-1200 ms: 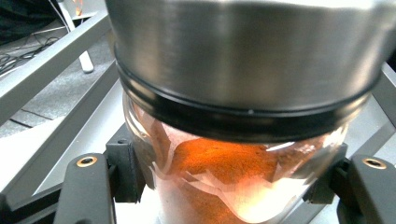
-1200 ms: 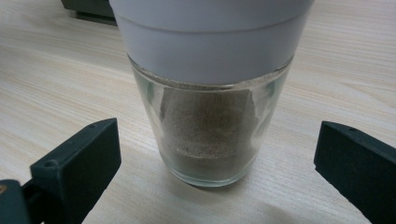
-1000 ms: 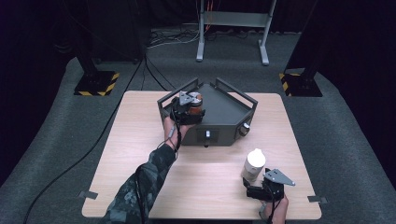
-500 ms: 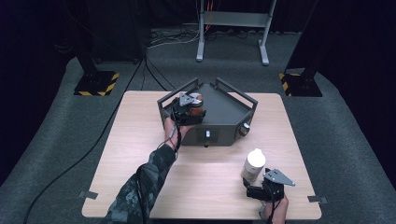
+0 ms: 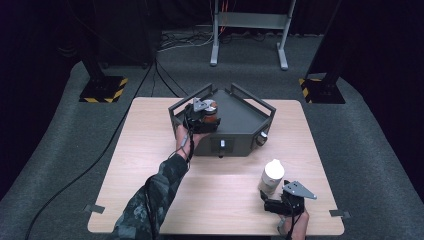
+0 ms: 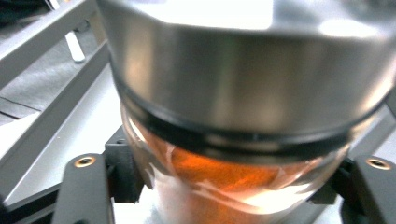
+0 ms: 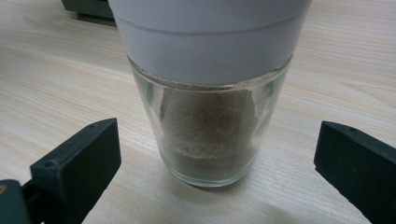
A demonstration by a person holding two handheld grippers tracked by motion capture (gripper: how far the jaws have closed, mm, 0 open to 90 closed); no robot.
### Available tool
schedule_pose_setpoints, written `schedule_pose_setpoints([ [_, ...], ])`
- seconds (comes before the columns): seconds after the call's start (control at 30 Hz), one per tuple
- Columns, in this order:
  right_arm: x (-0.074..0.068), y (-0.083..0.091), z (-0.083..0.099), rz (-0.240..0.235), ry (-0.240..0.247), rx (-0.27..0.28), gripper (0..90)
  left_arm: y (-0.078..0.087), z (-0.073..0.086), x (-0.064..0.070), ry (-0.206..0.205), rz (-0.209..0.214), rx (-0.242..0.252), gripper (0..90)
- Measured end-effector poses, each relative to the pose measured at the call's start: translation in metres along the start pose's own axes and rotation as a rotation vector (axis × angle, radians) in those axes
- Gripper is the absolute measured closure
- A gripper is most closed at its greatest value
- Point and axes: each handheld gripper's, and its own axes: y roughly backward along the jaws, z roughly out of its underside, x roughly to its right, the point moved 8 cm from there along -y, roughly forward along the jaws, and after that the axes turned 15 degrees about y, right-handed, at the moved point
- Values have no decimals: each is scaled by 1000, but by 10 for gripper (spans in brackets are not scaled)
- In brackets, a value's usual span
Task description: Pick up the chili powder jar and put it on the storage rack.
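While the left gripper (image 5: 206,114) clamps the orange spice jar (image 6: 224,172) over the rack (image 5: 240,112), lower it level; the right gripper (image 7: 210,172) stands apart around the white-capped shaker (image 7: 208,126).

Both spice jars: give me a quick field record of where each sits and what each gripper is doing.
orange jar: glass jar with steel lid and orange powder, over the dark metal tray
left gripper: jaws closed on the orange jar's sides
white jar: glass jar with white cap and grey-brown powder, upright on the light wooden table
right gripper: jaws open either side of the white jar, not touching
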Motion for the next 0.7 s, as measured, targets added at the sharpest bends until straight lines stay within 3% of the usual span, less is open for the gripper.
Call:
schedule_pose_setpoints([
  [0.07, 0, 0, 0, -3, -1, -2, 0, 2, -5, 2, 2, -1, -32, 186],
  [0.27, 0, 0, 0, 2, -4, 1, 0, 15, -14, 6, -10, 15, -107, 37],
  [0.53, 0, 0, 0, 4, 0, -3, 0, 46, -5, 13, -84, -4, -135, 2],
  [0.7, 0, 0, 0, 8, -7, -3, 0, 67, 11, 16, -96, 11, -119, 2],
])
